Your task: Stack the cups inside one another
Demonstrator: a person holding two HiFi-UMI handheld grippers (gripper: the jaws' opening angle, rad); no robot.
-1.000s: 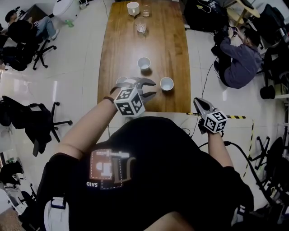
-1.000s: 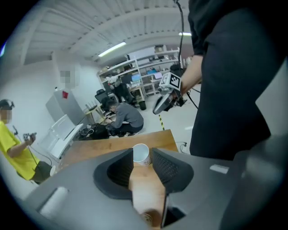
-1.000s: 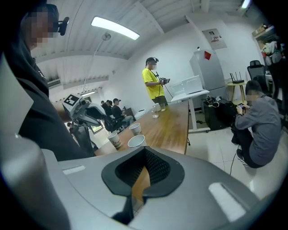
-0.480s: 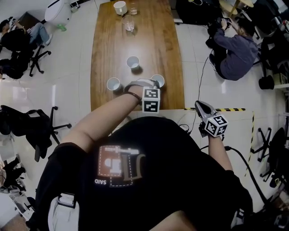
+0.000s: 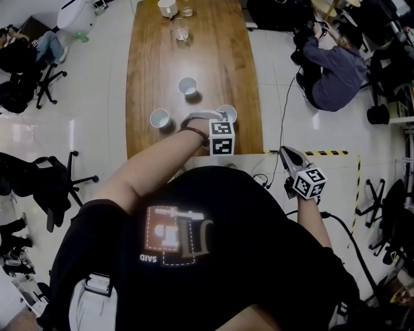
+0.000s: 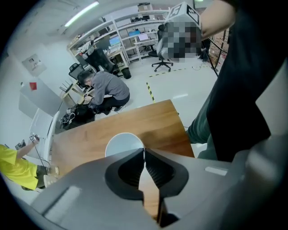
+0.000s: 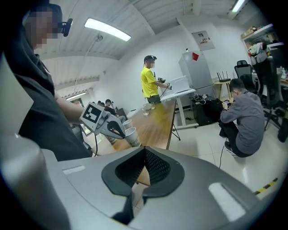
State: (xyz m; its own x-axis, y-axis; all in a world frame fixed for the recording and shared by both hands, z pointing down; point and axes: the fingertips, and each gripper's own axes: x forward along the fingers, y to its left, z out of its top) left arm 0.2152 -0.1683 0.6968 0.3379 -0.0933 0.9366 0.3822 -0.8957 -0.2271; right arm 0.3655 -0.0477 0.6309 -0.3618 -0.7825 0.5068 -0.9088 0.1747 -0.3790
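Observation:
Three white paper cups stand on the near end of the wooden table [image 5: 239,71]: one at the left [image 5: 160,118], one further back [image 5: 187,85], one at the right [image 5: 228,112]. My left gripper [image 5: 218,118] points steeply down at the right cup [image 6: 122,143]. Its jaws are closing, and the cup's thin wall is pinched between them at the rim. In the right gripper view this cup [image 7: 132,136] stands upright on the table, with the left gripper [image 7: 119,130] on it. My right gripper [image 5: 285,151] is shut on nothing, off the table's near right corner.
At the table's far end stand a glass [image 5: 179,29], a white cup [image 5: 167,7] and another glass [image 5: 187,8]. A person sits on the floor to the right [image 5: 336,64]. Another, in yellow [image 7: 150,83], stands by the far end. Office chairs [image 5: 39,187] are at the left.
My left gripper has swung right and down from near the left cup to the right cup. Its jaws, wide before, have closed on the rim. The right gripper has barely shifted.

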